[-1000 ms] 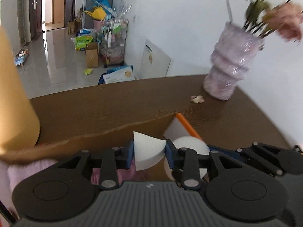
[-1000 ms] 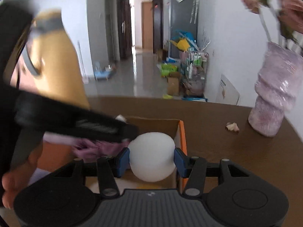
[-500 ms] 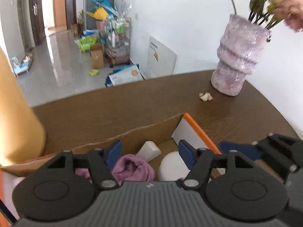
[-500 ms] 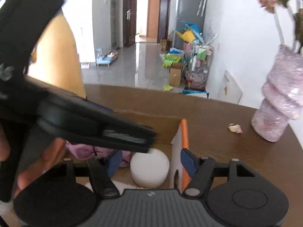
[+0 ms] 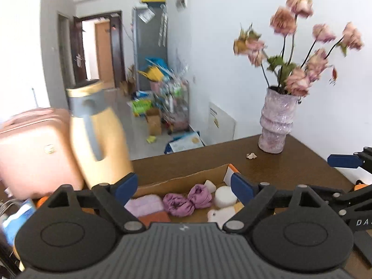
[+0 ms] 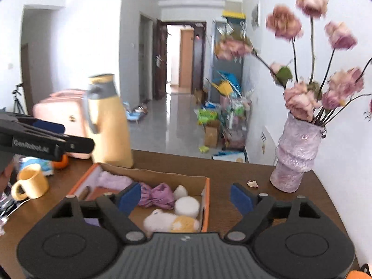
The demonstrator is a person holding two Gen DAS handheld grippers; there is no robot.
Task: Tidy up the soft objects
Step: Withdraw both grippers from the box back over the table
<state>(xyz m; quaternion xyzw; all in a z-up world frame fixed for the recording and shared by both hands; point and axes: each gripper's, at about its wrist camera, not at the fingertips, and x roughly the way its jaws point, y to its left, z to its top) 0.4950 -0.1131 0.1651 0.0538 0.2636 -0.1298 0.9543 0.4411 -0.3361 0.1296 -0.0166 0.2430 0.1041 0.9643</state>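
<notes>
Left claw (image 5: 183, 183) and right claw (image 6: 185, 194): both spread wide, empty, above the orange-edged cardboard box (image 6: 205, 200) on the brown wooden table (image 6: 232, 169). Inside the box lie a round white foam disc (image 6: 187, 206), a purple cloth bundle (image 6: 157, 195) and a white-and-yellow plush toy (image 6: 172, 222).

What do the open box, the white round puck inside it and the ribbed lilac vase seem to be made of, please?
Open box: probably corrugated cardboard; matte brown walls, orange outer print.
White round puck: likely foam or sponge; matte, soft-edged, no shine.
Ribbed lilac vase: possibly glazed ceramic or glass; its mottled surface glints, but the blur leaves this open.
</notes>
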